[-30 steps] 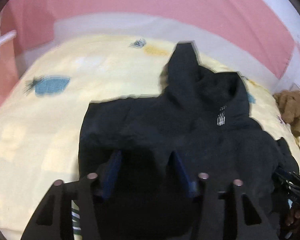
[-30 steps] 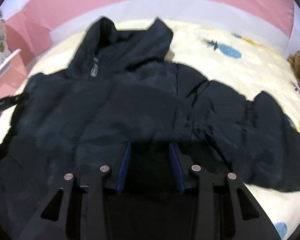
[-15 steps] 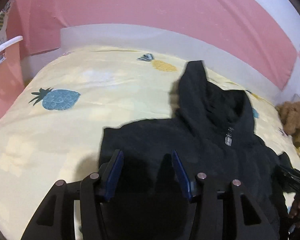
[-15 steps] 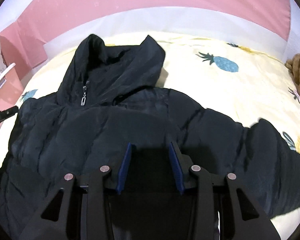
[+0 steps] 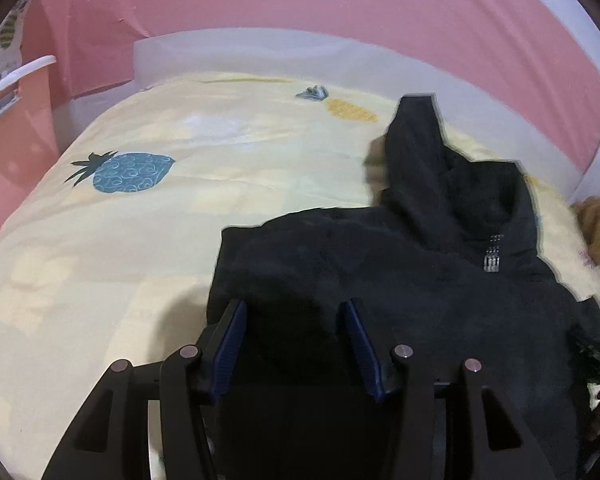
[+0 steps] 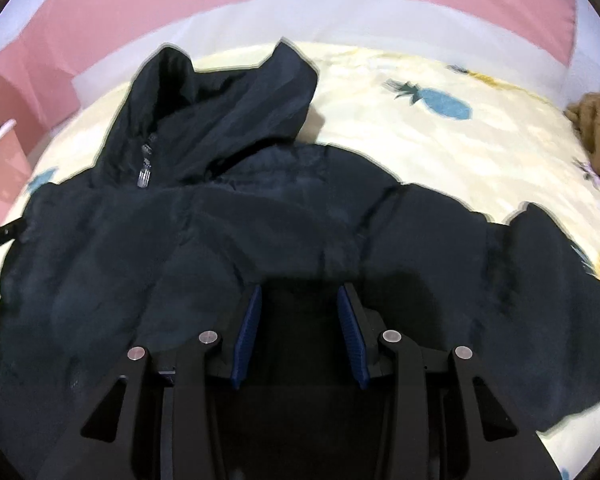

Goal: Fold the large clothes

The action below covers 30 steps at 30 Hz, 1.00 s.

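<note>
A dark hooded jacket [image 6: 204, 240] lay spread on the bed [image 5: 100, 264], its hood toward the far headboard [image 5: 240, 56]. My left gripper [image 5: 296, 340] and right gripper [image 6: 300, 320] each had dark fabric between their blue pads, but I could not tell whether either was clamped on it. A brown plush toy [image 6: 596, 128] sat at the bed's far right.

The jacket [image 6: 228, 248] is dark, matt, quilted cloth with a small shiny metal zip pull [image 6: 144, 178] near its hood. Under the jacket, the bed sheet [image 5: 148, 240] is soft, matt printed cloth. Beside the jacket, a plush toy [image 6: 598, 128] looks fuzzy.
</note>
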Each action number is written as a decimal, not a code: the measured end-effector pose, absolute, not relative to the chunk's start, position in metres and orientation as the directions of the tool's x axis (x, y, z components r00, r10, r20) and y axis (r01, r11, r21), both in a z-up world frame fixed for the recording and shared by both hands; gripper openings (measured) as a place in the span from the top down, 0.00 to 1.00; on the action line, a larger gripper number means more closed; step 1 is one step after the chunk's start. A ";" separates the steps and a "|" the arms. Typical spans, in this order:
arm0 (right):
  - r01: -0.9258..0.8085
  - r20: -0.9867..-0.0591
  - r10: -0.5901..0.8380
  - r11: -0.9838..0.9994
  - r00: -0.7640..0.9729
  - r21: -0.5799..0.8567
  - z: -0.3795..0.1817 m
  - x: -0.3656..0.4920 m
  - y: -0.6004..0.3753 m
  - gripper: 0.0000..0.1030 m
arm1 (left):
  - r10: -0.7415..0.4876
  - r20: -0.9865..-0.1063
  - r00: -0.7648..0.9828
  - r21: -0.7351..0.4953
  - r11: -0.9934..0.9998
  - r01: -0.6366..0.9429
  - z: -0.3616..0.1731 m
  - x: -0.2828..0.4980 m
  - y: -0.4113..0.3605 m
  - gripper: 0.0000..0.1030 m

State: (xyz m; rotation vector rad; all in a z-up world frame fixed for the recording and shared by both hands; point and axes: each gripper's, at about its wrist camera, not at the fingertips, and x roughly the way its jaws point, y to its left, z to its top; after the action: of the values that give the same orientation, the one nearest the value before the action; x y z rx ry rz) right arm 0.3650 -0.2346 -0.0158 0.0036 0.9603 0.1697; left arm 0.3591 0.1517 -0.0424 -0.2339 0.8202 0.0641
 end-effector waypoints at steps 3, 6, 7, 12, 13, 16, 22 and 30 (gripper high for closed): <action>-0.144 -0.787 0.147 0.987 0.600 0.074 0.011 0.324 -0.246 0.61 | -0.042 -0.707 0.706 -0.171 0.979 -0.113 -0.018 0.323 0.138 0.50; -0.138 -0.770 0.156 0.986 0.619 0.089 0.030 0.281 -0.259 0.60 | -0.053 -0.696 0.717 -0.162 0.983 -0.085 0.001 0.286 0.117 0.50; -0.134 -0.766 0.155 0.987 0.623 0.091 0.035 0.271 -0.263 0.59 | -0.069 -0.685 0.725 -0.173 0.982 -0.070 0.008 0.272 0.108 0.50; -0.117 -0.746 0.142 0.989 0.650 0.086 0.052 0.211 -0.279 0.50 | -0.120 -0.660 0.742 -0.179 0.984 0.000 0.025 0.210 0.065 0.50; -0.114 -0.744 0.140 0.990 0.653 0.086 0.054 0.202 -0.282 0.49 | -0.133 -0.658 0.741 -0.186 0.983 0.011 0.026 0.200 0.059 0.50; -0.101 -0.736 0.139 0.990 0.663 0.096 0.058 0.177 -0.290 0.43 | -0.153 -0.661 0.734 -0.190 0.981 0.033 0.027 0.175 0.038 0.50; -0.075 -0.728 0.137 0.990 0.672 0.117 0.063 0.143 -0.306 0.42 | -0.181 -0.675 0.716 -0.196 0.979 0.062 0.023 0.141 0.011 0.50; -0.030 -0.733 0.113 0.992 0.670 0.126 0.059 0.129 -0.327 0.41 | -0.199 -0.696 0.690 -0.195 0.977 0.086 0.016 0.125 -0.006 0.50</action>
State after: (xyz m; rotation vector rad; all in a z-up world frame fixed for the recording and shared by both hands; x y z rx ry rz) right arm 0.1288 -0.3267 0.0591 0.1063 0.8326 0.0810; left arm 0.1252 -0.0059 0.0156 -0.1516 0.7942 -0.1598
